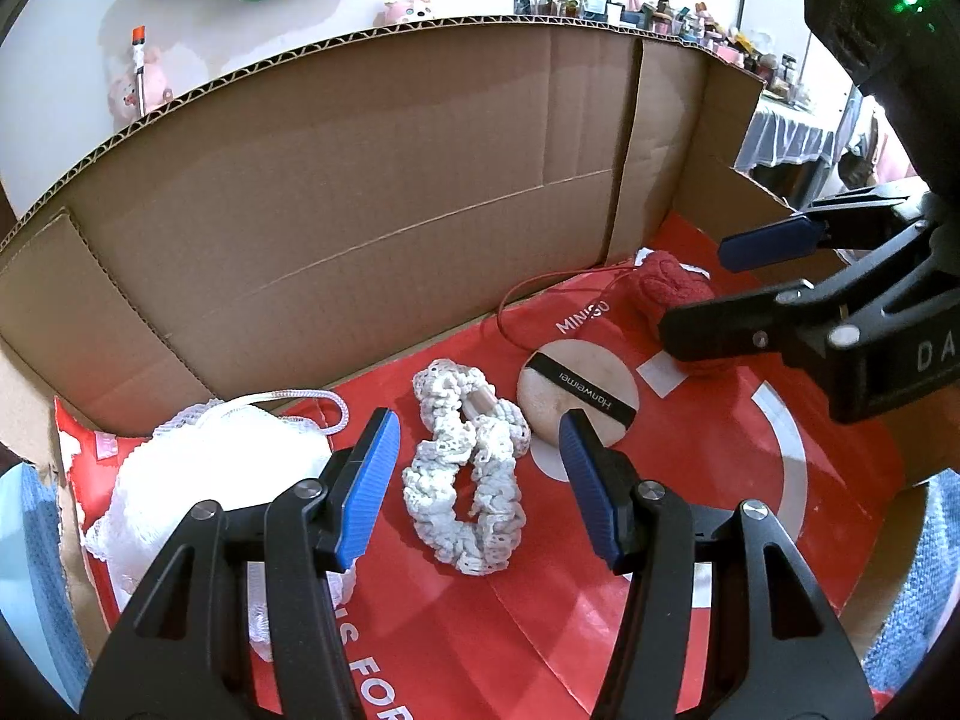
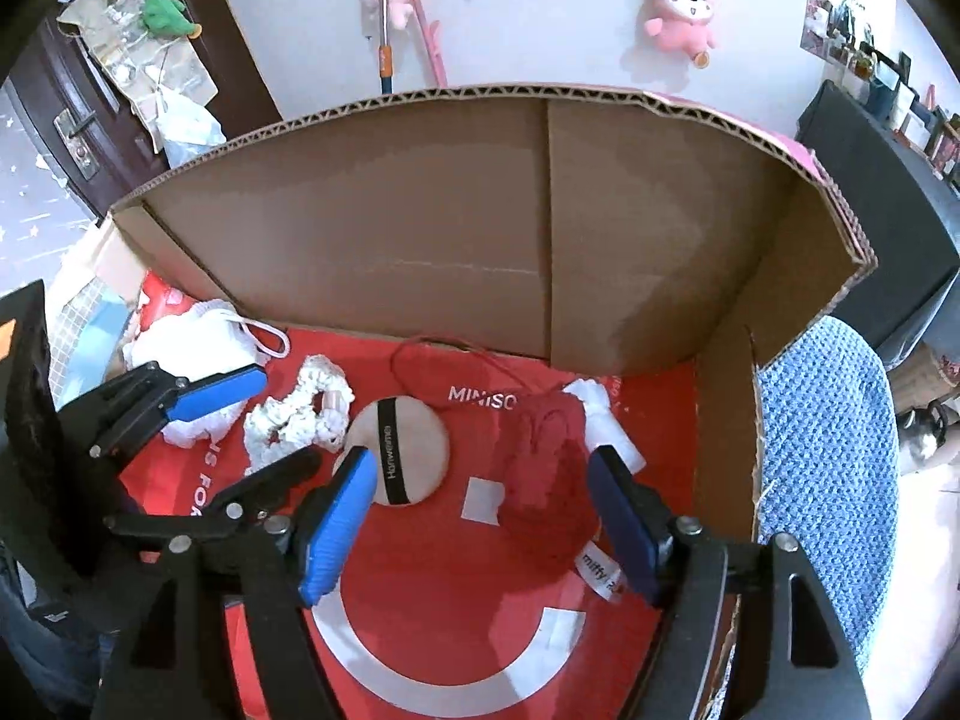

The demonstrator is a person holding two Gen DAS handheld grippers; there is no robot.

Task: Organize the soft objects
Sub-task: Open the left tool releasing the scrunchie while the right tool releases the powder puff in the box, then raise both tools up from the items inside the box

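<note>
Several soft things lie on the red floor of a cardboard box (image 1: 360,180). A white crochet scrunchie (image 1: 468,474) lies between the open jaws of my left gripper (image 1: 474,450). A white mesh pouch (image 1: 228,468) lies left of it. A round beige powder puff (image 1: 576,396) with a black band lies to its right. A red knitted plush (image 1: 672,288) with a red cord sits further right, under my right gripper (image 1: 708,294). In the right wrist view my right gripper (image 2: 486,474) is open above the red plush (image 2: 540,456), and the puff (image 2: 402,450), scrunchie (image 2: 300,414) and left gripper (image 2: 264,420) show to the left.
The box's tall back wall (image 2: 480,240) and right wall (image 2: 726,450) close in the work area. A blue knitted cloth (image 2: 828,450) lies outside the box on the right. Pink plush toys (image 2: 681,12) hang on the wall behind.
</note>
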